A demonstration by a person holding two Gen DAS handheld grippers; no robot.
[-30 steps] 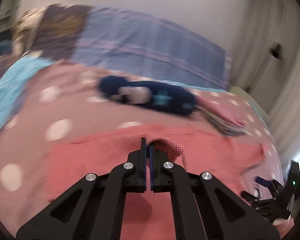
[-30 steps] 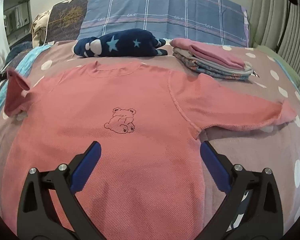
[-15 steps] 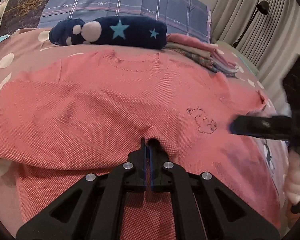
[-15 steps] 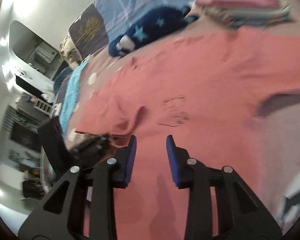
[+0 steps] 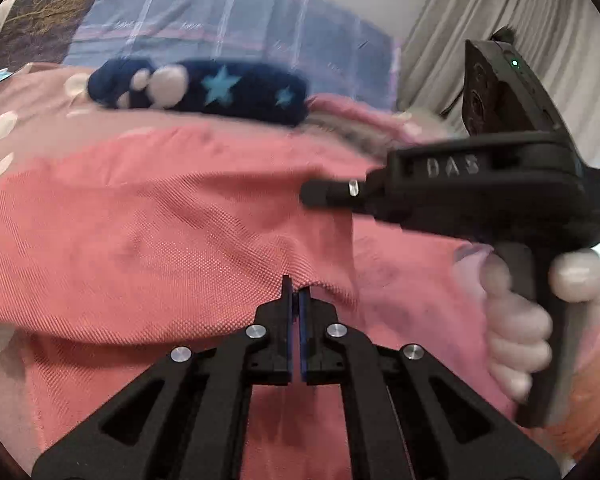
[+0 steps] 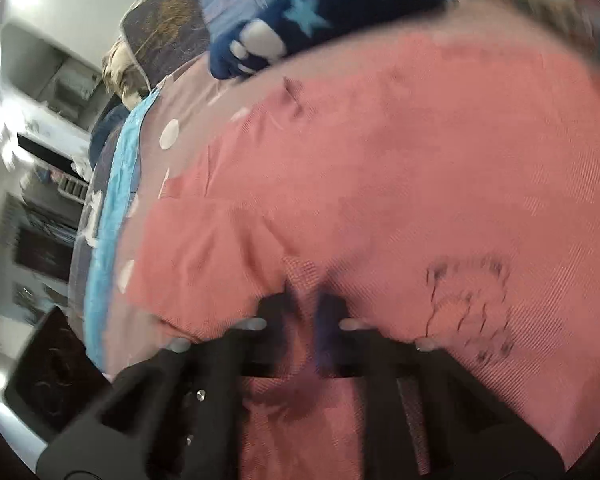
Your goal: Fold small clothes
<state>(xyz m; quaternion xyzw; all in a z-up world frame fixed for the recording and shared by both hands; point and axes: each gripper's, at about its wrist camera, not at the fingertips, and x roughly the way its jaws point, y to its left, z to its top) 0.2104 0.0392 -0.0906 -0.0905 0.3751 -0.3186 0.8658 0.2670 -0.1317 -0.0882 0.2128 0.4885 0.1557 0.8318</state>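
Note:
A pink shirt (image 5: 148, 216) with a small bear print (image 6: 468, 300) lies spread on the bed. My left gripper (image 5: 295, 290) is shut on the edge of its sleeve, which is folded in over the shirt's body. In the left wrist view my right gripper (image 5: 312, 194) reaches in from the right, held by a hand (image 5: 516, 320). In its own blurred view the right gripper (image 6: 306, 300) is closing its jaws, with a fold of the pink shirt (image 6: 380, 160) between the fingers beside the bear print.
A dark blue garment with stars (image 5: 204, 90) lies beyond the shirt's collar, a stack of folded clothes (image 5: 352, 120) to its right. Checked blue pillows (image 5: 220, 32) stand behind. The pink dotted bedspread (image 5: 4, 128) and a turquoise sheet (image 6: 116, 184) lie left.
My left gripper carried the sleeve inward over the shirt's body. My right gripper swung left toward the left gripper, rolled, and closed from wide open onto the shirt's fabric.

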